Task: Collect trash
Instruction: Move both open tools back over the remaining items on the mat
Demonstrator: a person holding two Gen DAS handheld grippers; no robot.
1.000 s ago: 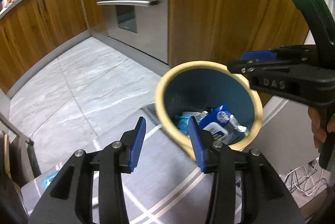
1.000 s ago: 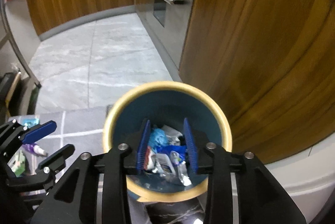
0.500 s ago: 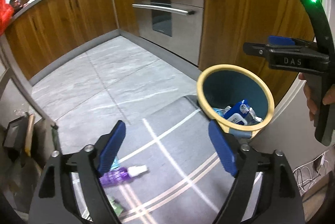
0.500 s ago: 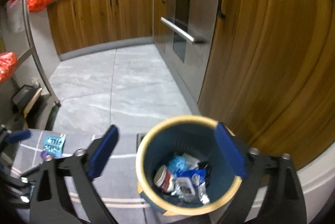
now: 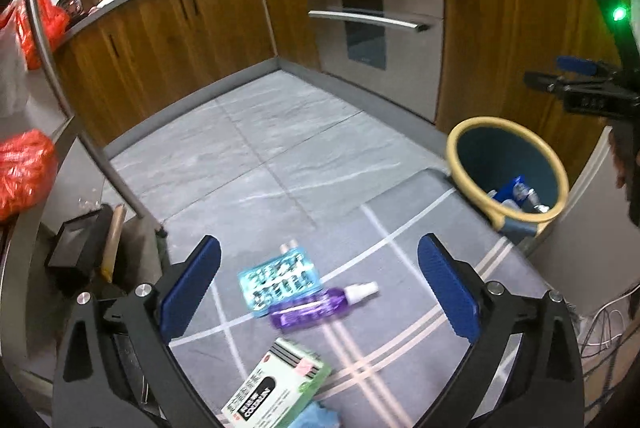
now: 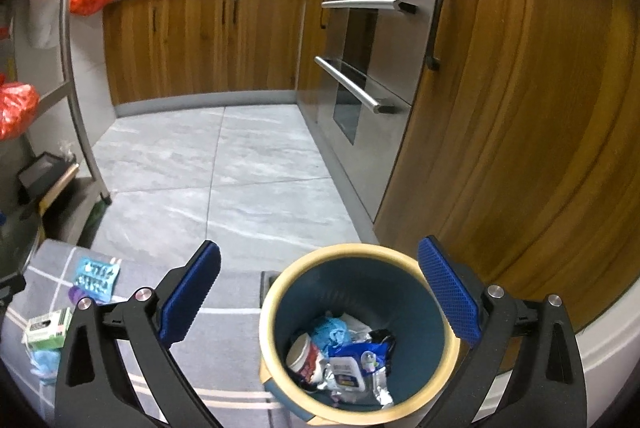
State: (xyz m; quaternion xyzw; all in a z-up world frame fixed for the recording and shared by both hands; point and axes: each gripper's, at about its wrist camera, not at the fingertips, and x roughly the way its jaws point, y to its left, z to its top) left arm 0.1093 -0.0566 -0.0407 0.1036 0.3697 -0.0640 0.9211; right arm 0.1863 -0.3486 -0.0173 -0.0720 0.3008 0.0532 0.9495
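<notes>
Left wrist view
Left gripper (image 5: pixel 318 292): its blue-padded jaws were opening, almost fully apart, with nothing clamped between them; it hung over the grey rug with pale stripes (image 5: pixel 400 228).
Trash on the rug: a light blue blister pack (image 5: pixel 280 284) lay flat, touching a clear purple spray bottle with a white cap (image 5: pixel 320 308) on its side. Nearer the camera lay a white and green cardboard box (image 5: pixel 276 384), with something pale blue at its lower edge, too cropped to identify.
Bin: a round teal bin with a cream rim (image 5: pixel 468 184) stood at the rug's far right edge, close to the wooden cabinets, already holding wrappers.
Right gripper (image 5: pixel 576 84): seen side-on above the bin, held by a hand.

Right wrist view
Right gripper (image 6: pixel 318 292): jaws spread wide and empty, above the bin (image 6: pixel 272 308).
Bin contents: crumpled blue and silver packets and a small white tub (image 6: pixel 304 352).
Remaining trash: the blister pack (image 6: pixel 96 278) and box (image 6: pixel 46 326) lay on the rug (image 6: pixel 224 348) to the left, well apart from the bin.
</notes>
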